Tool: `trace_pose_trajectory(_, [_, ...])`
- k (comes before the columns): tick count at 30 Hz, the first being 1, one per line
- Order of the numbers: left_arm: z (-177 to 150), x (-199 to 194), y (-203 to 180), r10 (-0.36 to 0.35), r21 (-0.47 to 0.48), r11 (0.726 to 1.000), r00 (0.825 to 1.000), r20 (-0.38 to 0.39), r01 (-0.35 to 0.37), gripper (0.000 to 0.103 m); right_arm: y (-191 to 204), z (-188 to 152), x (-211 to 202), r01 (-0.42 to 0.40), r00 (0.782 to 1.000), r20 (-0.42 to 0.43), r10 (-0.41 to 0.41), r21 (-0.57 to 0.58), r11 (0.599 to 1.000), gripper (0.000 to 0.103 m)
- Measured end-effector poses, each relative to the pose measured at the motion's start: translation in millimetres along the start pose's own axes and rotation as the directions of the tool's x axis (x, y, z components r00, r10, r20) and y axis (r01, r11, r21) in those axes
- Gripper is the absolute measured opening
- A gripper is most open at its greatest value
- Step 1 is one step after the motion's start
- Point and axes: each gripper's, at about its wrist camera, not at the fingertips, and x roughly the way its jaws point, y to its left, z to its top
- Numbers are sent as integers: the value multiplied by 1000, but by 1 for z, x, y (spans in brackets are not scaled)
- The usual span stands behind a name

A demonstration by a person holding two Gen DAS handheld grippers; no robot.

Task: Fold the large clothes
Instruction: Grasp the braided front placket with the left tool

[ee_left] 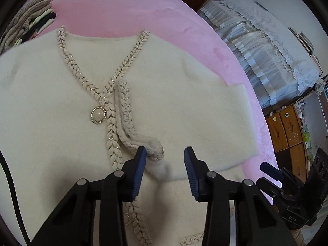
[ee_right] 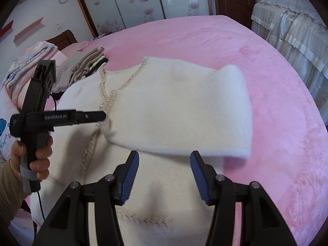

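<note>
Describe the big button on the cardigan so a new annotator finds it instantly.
On the pink bed lies a cream cardigan, front up. Follow its braided neckline trim down to where the V closes: the button sits just left of the trim. It is round, pearl-coloured, ringed in gold, the only fully visible one.

The bed [ee_right: 266, 94] had a fuzzy pink cover, and a cream cardigan [ee_right: 164, 106] was laid flat on it, one sleeve folded across the front. A pile of folded knitwear [ee_right: 82, 67] sat just beside the cardigan's far shoulder.
</note>
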Motion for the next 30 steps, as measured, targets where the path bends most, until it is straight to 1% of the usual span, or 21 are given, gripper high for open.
trace_pose_trajectory(2, [5,8,-3,16,4,1000,1000,-19,-16,39,-8,-6,2,14,1000,-13,-14,12,1000,53])
trace_pose_trajectory(5, [9,22,-5,84,-2,996,994,-76,-85,58,-20,-14,3,26,999,-32,-25,36,999,53])
trace_pose_trajectory(7, [7,26,-5,133,11,991,986,-95,-133,59,-30,-21,0,40,999,-31,-38,52,998,53])
trace_pose_trajectory(9, [3,29,-3,164,15,986,981,-103,-163,59,-37,-25,-1,41,999,-35,-39,66,997,53])
trace_pose_trajectory(13, [2,30,10,103,-51,993,989,-107,-108,59,-44,-28,2,43,998,-42,-39,82,996,53])
trace_pose_trajectory(14, [2,31,10,95,-56,993,990,-105,-102,54,-45,-29,4,47,998,-42,-44,82,996,53])
trace_pose_trajectory(15, [2,31,10,93,-55,994,990,-103,-99,34,-46,-29,6,56,998,-44,-52,82,995,53])
trace_pose_trajectory(16, [2,36,9,81,-52,995,990,-114,-88,25,-47,-28,8,64,997,-45,-61,83,994,53])
trace_pose_trajectory(17, [2,40,7,74,-55,995,989,-129,-82,19,-48,-28,10,71,997,-44,-67,83,994,53])
trace_pose_trajectory(20, [3,42,-4,103,-28,994,990,-94,-106,12,-54,-30,15,96,995,-40,-93,85,992,53])
trace_pose_trajectory(23, [13,26,-21,106,-3,994,994,-41,-106,10,-66,-31,25,109,993,-58,-103,117,987,53])
trace_pose_trajectory(25, [27,7,-42,117,37,992,993,14,-117,10,-73,-29,32,113,992,-66,-105,139,984,53])
trace_pose_trajectory(27, [46,-15,-64,128,70,989,988,84,-134,10,-77,-26,38,112,993,-63,-103,155,982,53])
trace_pose_trajectory(30, [76,-53,-91,121,106,984,973,197,-144,10,-80,-14,51,113,993,-53,-104,187,976,52])
